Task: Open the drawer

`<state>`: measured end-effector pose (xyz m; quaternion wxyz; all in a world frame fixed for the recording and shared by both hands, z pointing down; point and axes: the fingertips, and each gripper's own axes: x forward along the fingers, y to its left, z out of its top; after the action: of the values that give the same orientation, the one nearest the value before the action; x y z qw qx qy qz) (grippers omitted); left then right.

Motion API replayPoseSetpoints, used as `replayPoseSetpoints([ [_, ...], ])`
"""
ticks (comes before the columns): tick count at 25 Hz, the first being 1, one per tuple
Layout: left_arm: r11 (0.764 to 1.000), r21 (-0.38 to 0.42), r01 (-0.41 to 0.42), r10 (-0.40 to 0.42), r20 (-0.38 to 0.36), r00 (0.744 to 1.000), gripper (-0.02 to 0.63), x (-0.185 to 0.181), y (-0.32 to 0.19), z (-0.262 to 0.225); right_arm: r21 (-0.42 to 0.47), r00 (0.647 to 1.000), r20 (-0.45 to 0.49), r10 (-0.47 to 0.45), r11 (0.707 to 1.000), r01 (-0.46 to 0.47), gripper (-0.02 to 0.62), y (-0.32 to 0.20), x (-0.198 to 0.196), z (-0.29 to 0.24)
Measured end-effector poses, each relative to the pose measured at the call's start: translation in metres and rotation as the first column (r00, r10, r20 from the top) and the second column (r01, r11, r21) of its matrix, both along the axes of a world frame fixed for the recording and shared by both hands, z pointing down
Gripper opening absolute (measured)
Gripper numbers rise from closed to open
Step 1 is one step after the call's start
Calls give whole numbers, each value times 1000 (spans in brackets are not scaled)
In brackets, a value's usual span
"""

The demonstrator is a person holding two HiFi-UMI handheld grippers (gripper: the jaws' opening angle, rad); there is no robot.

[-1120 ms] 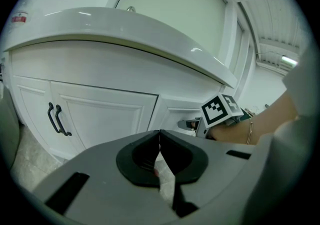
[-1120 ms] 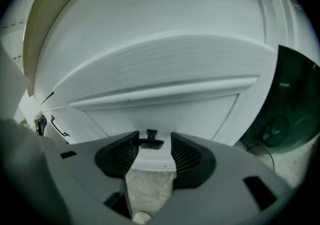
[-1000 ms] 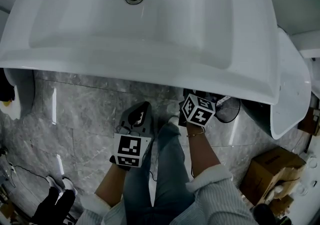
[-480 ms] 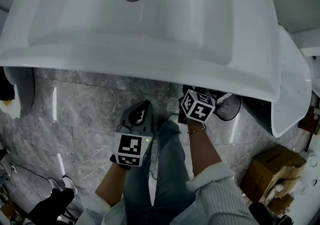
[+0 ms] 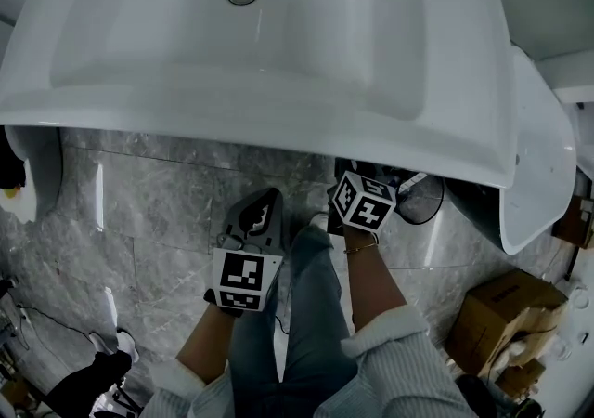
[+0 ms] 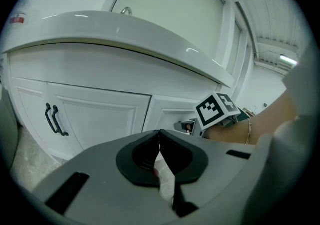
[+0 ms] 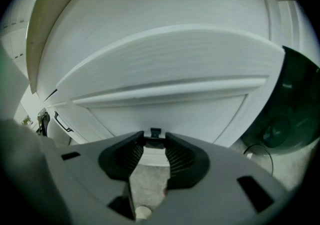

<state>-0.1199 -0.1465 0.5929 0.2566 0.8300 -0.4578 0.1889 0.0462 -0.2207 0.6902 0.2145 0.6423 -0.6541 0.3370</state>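
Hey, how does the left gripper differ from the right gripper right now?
The left gripper's jaws are shut together on nothing; the right gripper's jaws stand apart around the dark drawer handle and have just been closing. The left gripper hangs back from the white cabinet, while the right gripper reaches in under the sink rim. Both are grey with black ribbed pads.
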Motion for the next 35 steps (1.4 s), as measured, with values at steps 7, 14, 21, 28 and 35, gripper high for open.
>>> replayPoseSetpoints([
  [7, 1000, 5, -4, 4, -7, 1000, 17, 4, 0, -3, -16, 1000, -1, -9, 1000, 9, 141, 17, -2, -1],
  [14, 1000, 9, -5, 5, -15, 1000, 17, 4, 0, -5, -29, 1000, 1, -7, 1000, 7, 140, 43, -8, -1],
  [21, 1000, 18, -12, 12, -20, 1000, 17, 5, 4, -7, -31, 1000, 4, 3, 1000, -3, 140, 61, -9, -1],
  [28, 1000, 15, 1, -1, -17, 1000, 17, 3, 20, -2, -24, 1000, 10, -2, 1000, 2, 140, 73, -14, -1],
  [35, 1000, 15, -13, 13, -13, 1000, 17, 13, 46, -2, -35, 1000, 15, -14, 999, 15, 140, 93, -17, 0],
])
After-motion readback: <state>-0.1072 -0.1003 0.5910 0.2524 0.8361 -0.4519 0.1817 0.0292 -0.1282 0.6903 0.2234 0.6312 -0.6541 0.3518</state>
